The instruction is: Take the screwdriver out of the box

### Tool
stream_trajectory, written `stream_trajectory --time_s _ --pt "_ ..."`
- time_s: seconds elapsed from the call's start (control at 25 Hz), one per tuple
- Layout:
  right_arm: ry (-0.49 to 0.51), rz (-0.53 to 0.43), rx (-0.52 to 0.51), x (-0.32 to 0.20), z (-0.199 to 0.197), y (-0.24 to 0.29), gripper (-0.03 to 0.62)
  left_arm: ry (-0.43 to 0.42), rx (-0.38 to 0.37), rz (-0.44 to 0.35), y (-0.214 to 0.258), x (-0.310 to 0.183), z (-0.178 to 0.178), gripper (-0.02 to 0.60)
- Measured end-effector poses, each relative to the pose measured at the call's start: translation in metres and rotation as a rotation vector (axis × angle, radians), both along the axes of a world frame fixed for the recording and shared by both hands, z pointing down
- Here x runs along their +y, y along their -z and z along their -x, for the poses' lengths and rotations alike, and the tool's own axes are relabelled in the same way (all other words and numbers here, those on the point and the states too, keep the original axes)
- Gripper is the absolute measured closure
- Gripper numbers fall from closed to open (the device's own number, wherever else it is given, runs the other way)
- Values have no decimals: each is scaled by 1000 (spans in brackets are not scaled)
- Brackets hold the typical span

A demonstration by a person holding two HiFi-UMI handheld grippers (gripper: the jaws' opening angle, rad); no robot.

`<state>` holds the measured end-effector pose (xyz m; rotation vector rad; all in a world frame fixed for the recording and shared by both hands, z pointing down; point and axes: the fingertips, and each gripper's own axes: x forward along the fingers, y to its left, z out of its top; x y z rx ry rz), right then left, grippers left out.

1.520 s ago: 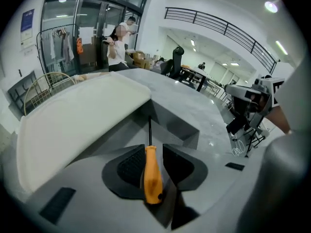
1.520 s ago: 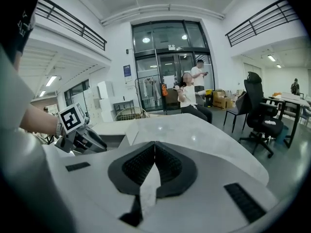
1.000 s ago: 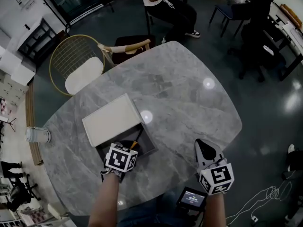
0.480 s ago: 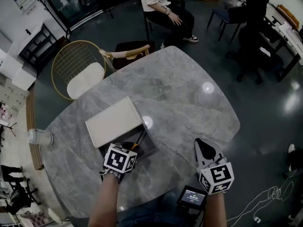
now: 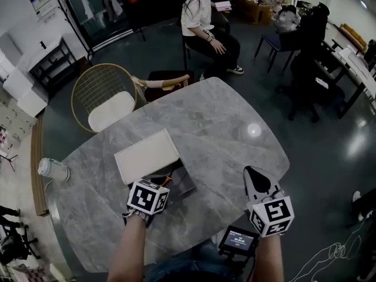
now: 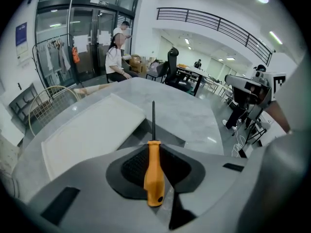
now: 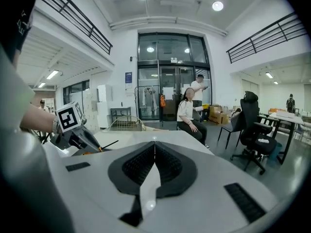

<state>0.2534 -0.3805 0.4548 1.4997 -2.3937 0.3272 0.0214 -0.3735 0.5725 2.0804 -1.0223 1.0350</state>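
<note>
nearest of all, a small device with a lit screen sits just below the near edge of the grey marble counter, between the person's two forearms; each hand carries its tongs, a marker cube on top; the left tongs have just been closing and are clamped on the orange handle of the screwdriver — in the left gripper view the handle stands upright between the dark pads of the left tongs, butt end nearest the camera, and the thin black shaft of the screwdriver sticks out ahead over the open box; the right tongs hang over bare counter well to the right, apart from the box, and in the right gripper view the right tongs have their jaws together with nothing between them; the dark box lies just beyond the left tongs, and a pale lid lies flat against its far left side; at the left rim of the counter lies a white cup; past the far left edge stands a wire-backed chair with a pale seat cushion; farther still, a seated person — and off to the far right a black office chair.
</note>
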Motion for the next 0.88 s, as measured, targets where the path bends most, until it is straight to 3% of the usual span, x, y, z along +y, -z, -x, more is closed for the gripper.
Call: stream_trajectory --time_s 0.28,0.44,0.88 --pt "33 -63 18 2 11 32 569 24 58 -104 39 -10 -4 502" --pt "47 -101 23 1 21 51 569 60 131 -182 68 -16 -3 502" --pt "108 -201 17 -5 50 89 569 170 323 -550 163 -26 22 503"
